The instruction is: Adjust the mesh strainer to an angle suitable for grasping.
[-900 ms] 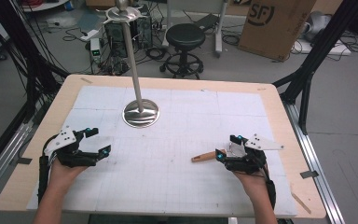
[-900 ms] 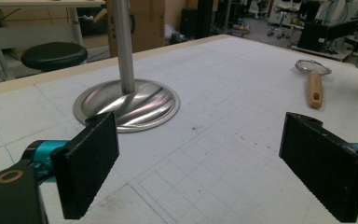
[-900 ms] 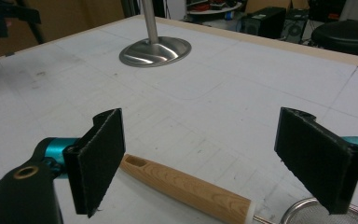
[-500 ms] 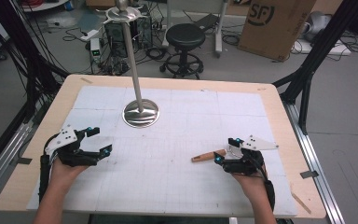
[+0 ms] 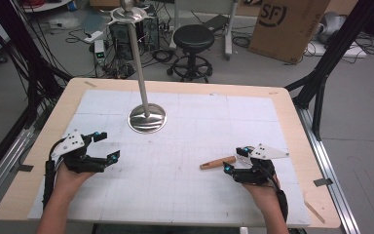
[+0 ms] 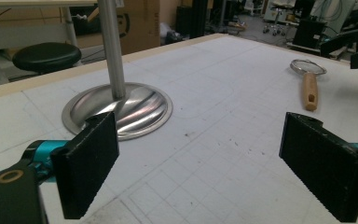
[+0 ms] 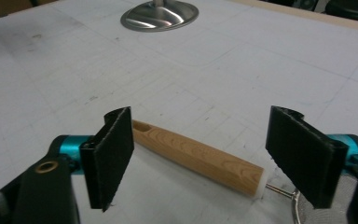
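Observation:
A small strainer lies flat on the white gridded mat, its wooden handle (image 5: 217,163) pointing left. In the left gripper view, its wire bowl (image 6: 307,68) sits beyond the handle (image 6: 310,91). My right gripper (image 5: 234,160) is low over the handle's bowl end and hides the bowl in the high view. Its jaws are open, one on each side of the handle (image 7: 200,156), with neither pad touching it; the mesh (image 7: 317,212) peeks out at the lower right. My left gripper (image 5: 107,146) rests at the mat's left side, open and holding nothing (image 6: 209,172).
A tall metal pole rises from a round shiny base (image 5: 147,118) at the back middle of the mat, just ahead of my left gripper (image 6: 121,109). Wooden table edge (image 5: 316,161) frames the mat. A stool (image 5: 194,39) and a cardboard box (image 5: 287,24) stand beyond the table.
My right gripper has slid a little left and toward the person, over the strainer's handle. The handle and the left gripper have stayed put.

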Available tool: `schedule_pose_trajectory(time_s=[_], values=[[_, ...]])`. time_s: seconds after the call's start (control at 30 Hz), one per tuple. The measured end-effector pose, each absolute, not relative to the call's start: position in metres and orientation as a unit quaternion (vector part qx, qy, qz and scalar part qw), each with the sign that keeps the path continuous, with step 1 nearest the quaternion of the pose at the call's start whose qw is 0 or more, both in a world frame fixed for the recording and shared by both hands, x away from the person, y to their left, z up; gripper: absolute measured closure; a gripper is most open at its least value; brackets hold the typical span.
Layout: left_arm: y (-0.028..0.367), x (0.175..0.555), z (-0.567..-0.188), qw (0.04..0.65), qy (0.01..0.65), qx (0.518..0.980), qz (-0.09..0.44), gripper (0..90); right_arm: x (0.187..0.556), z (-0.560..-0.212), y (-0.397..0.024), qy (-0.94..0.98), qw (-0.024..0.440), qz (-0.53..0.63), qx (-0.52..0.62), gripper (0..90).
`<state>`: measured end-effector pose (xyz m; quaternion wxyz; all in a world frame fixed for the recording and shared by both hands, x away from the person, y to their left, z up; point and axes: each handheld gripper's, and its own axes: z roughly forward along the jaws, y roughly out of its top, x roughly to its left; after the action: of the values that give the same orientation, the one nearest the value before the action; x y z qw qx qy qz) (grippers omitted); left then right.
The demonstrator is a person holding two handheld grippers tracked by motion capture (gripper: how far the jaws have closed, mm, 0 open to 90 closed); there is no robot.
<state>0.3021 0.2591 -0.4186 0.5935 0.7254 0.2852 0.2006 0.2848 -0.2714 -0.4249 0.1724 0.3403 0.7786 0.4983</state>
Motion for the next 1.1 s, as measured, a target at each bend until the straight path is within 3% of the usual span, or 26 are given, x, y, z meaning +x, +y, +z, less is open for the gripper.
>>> schedule_pose_trajectory(time_s=[0.6,0.9,1.1], values=[[0.257,0.302,-0.419,0.584,0.288,0.732,0.204,12.8,0.282,-0.438,-0.245,0.821,0.126,0.469,0.301,74.9],[0.257,0.302,-0.419,0.579,0.289,0.734,0.206,13.2,0.282,-0.442,-0.230,0.833,0.125,0.452,0.295,88.9],[0.256,0.301,-0.419,0.577,0.290,0.735,0.206,13.3,0.284,-0.447,-0.220,0.843,0.130,0.432,0.293,89.2]])
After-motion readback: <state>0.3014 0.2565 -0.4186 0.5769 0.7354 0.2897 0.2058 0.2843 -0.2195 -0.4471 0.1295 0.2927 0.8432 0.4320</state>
